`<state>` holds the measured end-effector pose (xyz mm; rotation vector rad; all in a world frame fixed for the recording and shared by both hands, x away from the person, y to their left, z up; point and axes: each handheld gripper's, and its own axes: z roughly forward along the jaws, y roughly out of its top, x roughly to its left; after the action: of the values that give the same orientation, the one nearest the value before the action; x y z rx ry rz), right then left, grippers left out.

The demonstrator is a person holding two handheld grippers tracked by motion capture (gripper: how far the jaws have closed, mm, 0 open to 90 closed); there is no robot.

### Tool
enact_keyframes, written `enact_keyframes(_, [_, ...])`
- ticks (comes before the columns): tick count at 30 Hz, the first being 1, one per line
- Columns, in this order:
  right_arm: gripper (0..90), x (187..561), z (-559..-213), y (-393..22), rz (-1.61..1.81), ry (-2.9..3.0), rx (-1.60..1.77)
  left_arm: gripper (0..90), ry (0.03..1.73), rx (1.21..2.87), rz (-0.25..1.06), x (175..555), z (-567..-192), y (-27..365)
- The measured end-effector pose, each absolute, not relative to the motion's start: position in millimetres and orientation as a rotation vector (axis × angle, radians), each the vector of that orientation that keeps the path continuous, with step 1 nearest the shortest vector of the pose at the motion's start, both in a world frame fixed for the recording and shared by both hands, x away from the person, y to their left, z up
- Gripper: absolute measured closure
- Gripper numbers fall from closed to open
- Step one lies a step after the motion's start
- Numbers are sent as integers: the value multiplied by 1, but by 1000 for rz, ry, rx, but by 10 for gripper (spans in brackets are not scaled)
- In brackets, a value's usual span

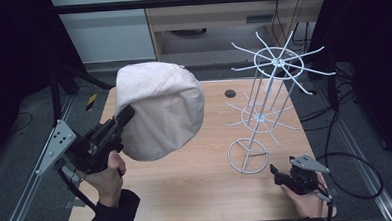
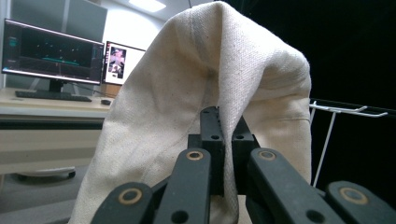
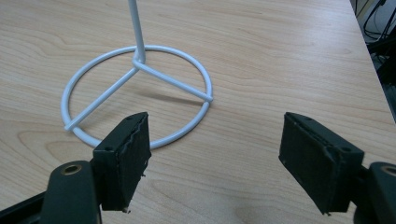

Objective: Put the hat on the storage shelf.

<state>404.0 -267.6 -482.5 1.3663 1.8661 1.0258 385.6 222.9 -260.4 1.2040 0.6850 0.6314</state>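
High view: left gripper (image 1: 125, 115) fingers pinch the cloth cap (image 1: 161, 109); right gripper (image 1: 275, 171) fingers spread, empty.

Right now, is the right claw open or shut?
Open. In the right gripper view the right claw has its jaws wide apart with bare table between them, nothing gripped, just short of the white rack's ring base.

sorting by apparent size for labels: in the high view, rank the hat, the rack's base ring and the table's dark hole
1. hat, though raised toward the camera
2. base ring
3. dark hole
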Motion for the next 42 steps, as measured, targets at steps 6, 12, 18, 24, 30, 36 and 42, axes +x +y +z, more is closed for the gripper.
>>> enact_keyframes(6, [246,404,-483,-268,1032,1864,1374,887,665,1195,625,386,-254,218])
enact_keyframes(12, [246,404,-483,-268,1034,1863,1371,887,648,1185,605,389,-247,213])
enact_keyframes(18, [246,404,-483,-268,1033,1864,1365,887,633,1171,590,389,-242,210])
enact_keyframes(24, [246,404,-482,-268,1035,1861,1361,887,620,1157,574,394,-239,204])
enact_keyframes(30, [246,404,-482,-268,1035,1860,1361,887,607,1139,558,399,-235,196])
enact_keyframes(36, [246,404,-482,-268,1037,1862,1356,887,606,1117,531,404,-236,190])
enact_keyframes(42, [246,404,-482,-269,1039,1858,1362,887,596,1108,521,406,-236,185])
